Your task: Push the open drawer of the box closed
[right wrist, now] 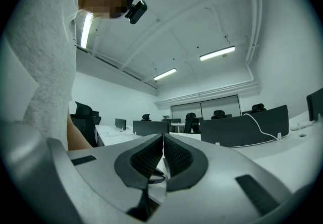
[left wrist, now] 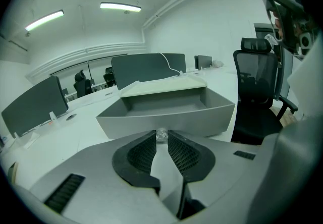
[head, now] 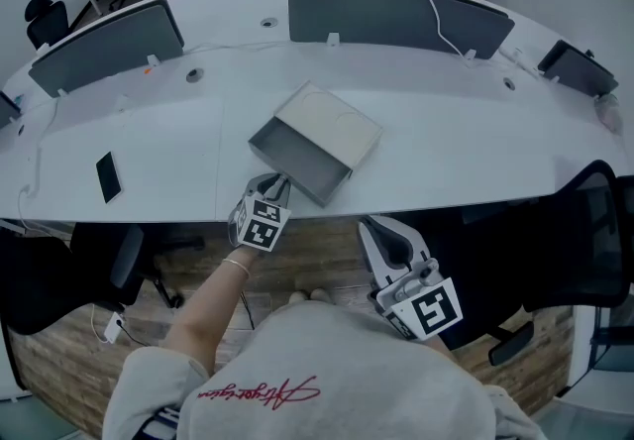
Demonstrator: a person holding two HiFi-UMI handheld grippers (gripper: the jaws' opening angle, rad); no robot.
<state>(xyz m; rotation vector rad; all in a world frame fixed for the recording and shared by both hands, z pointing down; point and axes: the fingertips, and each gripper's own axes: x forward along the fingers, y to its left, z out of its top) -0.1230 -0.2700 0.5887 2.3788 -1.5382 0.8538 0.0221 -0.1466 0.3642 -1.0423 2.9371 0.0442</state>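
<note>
A pale box (head: 332,121) lies askew on the white desk (head: 446,151), its grey drawer (head: 297,156) pulled out toward me. My left gripper (head: 277,182) is at the drawer's front wall. In the left gripper view the empty drawer (left wrist: 166,112) fills the middle, and a small clear knob (left wrist: 161,135) on its front sits between the nearly closed pads (left wrist: 144,152), which pinch it. My right gripper (head: 381,230) hangs below the desk edge near my body. It is shut with nothing in it, and its tips (right wrist: 163,137) meet.
A dark phone (head: 108,175) lies at the desk's left. Grey divider screens (head: 109,42) (head: 396,17) and a white cable stand behind the box. A black office chair (head: 584,230) (left wrist: 255,97) is to the right of the desk's front edge.
</note>
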